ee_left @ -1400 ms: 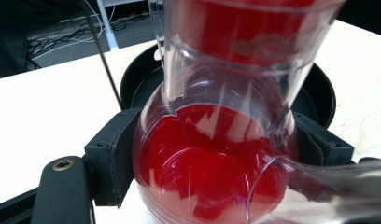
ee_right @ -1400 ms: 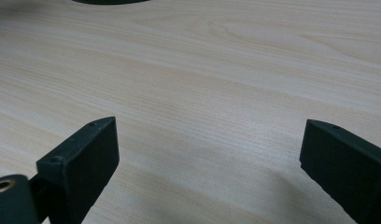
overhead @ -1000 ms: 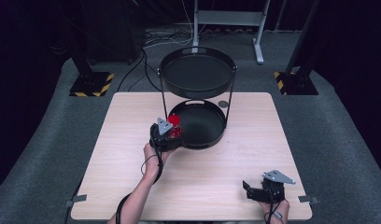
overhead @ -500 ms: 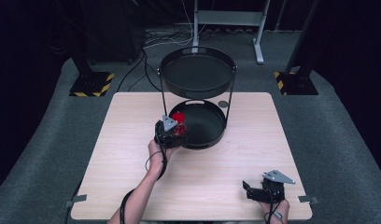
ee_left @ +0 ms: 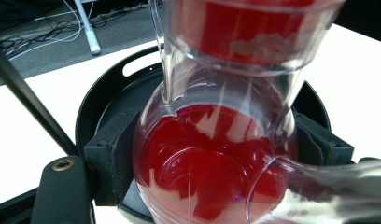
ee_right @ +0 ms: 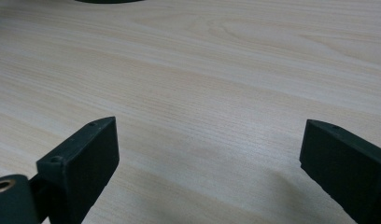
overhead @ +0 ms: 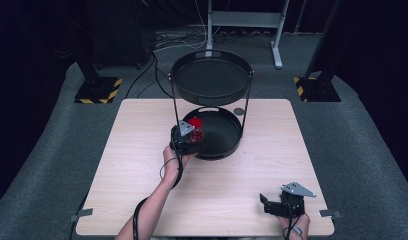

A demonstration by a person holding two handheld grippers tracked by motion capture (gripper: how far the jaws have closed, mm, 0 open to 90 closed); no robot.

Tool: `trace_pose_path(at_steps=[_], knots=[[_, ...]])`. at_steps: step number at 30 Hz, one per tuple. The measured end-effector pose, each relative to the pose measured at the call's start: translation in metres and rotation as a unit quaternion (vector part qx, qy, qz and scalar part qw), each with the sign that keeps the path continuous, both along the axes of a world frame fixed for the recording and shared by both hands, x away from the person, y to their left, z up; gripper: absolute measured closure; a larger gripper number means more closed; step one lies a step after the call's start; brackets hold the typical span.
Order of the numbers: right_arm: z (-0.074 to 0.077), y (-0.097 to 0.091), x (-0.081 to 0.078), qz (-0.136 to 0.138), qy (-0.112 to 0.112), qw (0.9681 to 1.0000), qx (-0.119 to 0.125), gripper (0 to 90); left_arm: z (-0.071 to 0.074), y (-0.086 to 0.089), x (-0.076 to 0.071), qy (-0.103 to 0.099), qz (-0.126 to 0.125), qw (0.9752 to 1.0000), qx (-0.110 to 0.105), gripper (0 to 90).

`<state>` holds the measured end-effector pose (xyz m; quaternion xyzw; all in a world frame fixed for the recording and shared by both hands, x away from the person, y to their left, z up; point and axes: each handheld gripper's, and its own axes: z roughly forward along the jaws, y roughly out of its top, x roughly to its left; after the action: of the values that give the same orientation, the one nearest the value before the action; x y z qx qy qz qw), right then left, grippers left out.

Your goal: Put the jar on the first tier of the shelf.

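A clear jug [ee_left: 212,158] with red contents sits squeezed between my left gripper's [ee_left: 216,154] black jaws, tilted, its wide mouth at the top of the left gripper view. In the high view the left gripper [overhead: 194,132] holds that jug [overhead: 195,123] over the left rim of the lower black tray [overhead: 227,150] of a two-tier stand. The upper tray [overhead: 212,54] stands above on thin posts. My right gripper [overhead: 266,202] lies low at the table's front right; its jaws [ee_right: 209,154] stand wide apart over bare wood.
The light wooden table [overhead: 142,165] has free room to the left and in front of the stand. A thin stand post [ee_left: 30,102] rises close to the jug. A small grey disc [overhead: 239,111] lies behind the lower tray. Dark floor and cables surround the table.
My left gripper has carried the jug to the right and farther from the person, from beside the lower tray to over its left rim. The right gripper has stayed put.
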<state>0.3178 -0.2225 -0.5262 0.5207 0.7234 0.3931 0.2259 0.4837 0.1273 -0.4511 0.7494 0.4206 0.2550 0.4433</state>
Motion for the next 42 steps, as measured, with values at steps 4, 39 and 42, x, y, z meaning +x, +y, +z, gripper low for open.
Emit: trace_pose_path(at_steps=[4,39,42], knots=[[0.000,0.000,0.000,0.000,0.000,1.0000,0.000,4.2,-0.002,-0.003,0.004,0.004,0.000,1.0000,-0.002,25.8],[0.000,0.000,0.000,0.000,-0.001,1.0000,-0.001,4.3,-0.030,-0.028,0.041,0.041,0.002,0.9991,0.006,25.8],[0.000,0.000,0.000,0.000,-0.001,1.0000,-0.001,4.2,-0.034,-0.029,0.042,0.045,0.002,0.9990,0.008,25.8]])
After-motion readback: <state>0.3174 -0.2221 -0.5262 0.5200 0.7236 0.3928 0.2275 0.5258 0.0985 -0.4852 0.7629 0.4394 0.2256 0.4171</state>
